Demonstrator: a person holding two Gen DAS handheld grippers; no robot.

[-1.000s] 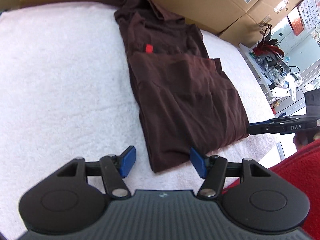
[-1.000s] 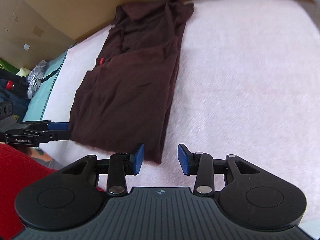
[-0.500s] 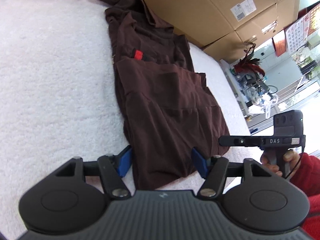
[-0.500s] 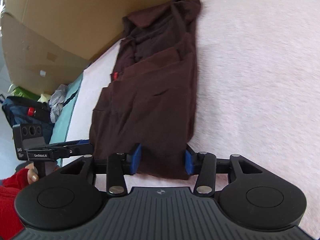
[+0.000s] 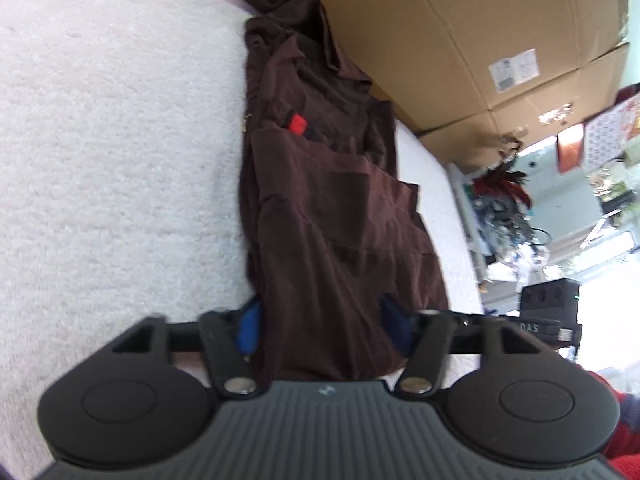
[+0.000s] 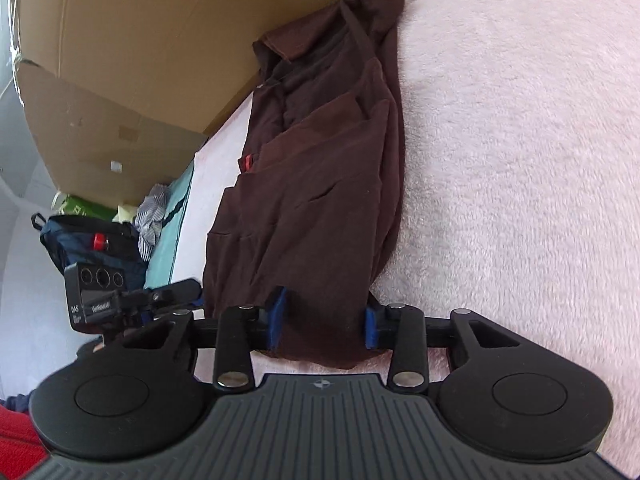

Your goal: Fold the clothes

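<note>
Shirt (image 5: 332, 216) hem sits between the jaws of both grippers. In the left wrist view, the left gripper (image 5: 322, 326) at lower centre has its blue pads against the near left part of the hem; its jaws have just been closing and now pinch the cloth. In the right wrist view, the right gripper (image 6: 322, 322) does the same at the hem's near right corner, jaws just closed in and gripping the bunched brown fabric.

From there the shirt (image 6: 320, 184) runs up the middle of each frame, folded into a long narrow strip, with a small red tag (image 5: 298, 123) near its middle and the collar at the top. It lies on a white fleecy blanket (image 5: 112, 160). Cardboard boxes (image 5: 460, 32) stand behind the collar end. A red sleeve (image 6: 18, 436) shows at the lower left of the right wrist view.
</note>
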